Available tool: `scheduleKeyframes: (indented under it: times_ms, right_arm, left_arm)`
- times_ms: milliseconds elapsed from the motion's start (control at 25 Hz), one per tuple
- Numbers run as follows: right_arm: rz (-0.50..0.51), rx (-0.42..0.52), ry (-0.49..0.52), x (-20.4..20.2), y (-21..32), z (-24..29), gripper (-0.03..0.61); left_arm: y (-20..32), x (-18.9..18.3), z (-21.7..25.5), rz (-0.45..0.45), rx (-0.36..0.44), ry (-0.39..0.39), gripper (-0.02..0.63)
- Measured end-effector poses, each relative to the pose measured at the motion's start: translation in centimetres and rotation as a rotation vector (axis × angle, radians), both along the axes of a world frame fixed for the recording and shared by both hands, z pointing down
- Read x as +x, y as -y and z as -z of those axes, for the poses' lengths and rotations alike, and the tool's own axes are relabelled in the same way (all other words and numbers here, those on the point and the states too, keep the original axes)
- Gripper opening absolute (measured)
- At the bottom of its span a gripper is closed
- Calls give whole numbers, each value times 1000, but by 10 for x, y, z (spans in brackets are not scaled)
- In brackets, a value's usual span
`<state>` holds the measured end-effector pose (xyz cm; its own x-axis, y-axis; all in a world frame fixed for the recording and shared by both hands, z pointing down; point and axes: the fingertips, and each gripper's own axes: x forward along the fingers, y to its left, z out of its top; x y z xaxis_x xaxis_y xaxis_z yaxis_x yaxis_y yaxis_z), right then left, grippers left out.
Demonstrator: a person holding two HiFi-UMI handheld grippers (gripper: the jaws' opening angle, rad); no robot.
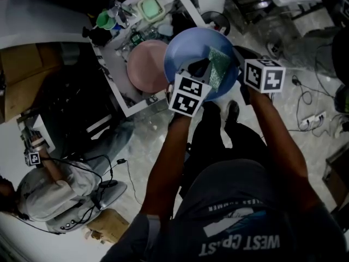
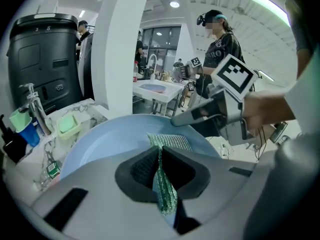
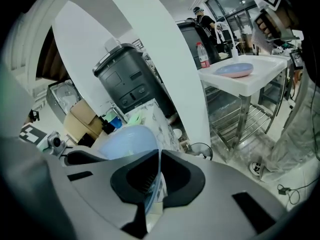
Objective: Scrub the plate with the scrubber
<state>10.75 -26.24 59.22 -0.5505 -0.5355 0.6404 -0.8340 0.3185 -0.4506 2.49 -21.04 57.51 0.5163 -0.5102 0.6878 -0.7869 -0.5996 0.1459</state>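
A blue plate (image 1: 191, 53) is held tilted in the air. My right gripper (image 1: 238, 64) is shut on the plate's right rim, and in the right gripper view the thin rim runs between the jaws of this gripper (image 3: 159, 171), with the plate (image 3: 125, 139) beyond. My left gripper (image 1: 203, 70) is shut on a green mesh scrubber (image 1: 220, 67) that lies against the plate's inner face. In the left gripper view the scrubber (image 2: 169, 142) is pinched in my left gripper (image 2: 160, 156) over the plate (image 2: 100, 144), and my right gripper (image 2: 200, 116) is at the far rim.
A pink plate (image 1: 147, 64) lies on the white counter (image 1: 122, 100) just left of the blue plate. A green soap dish (image 1: 150, 7), a faucet (image 2: 32, 104) and a black bin (image 2: 40, 59) are behind. A seated person (image 1: 49, 190) and floor cables (image 1: 311, 119) are nearby.
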Motion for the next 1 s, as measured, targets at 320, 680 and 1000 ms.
scheduleKeyframes:
  times_ms: [320,680,1000]
  right_arm:
    - [32,12,-28,-3,0,0,41]
    - [57,29,-43,-7,3,1,40]
    - [62,33,-45,-7,5,1,40]
  left_arm:
    - [-32,-45,-1,20,21,130,25]
    - [11,-93,15,142,93,180,23]
    - [47,-53,2,90,62,117,23]
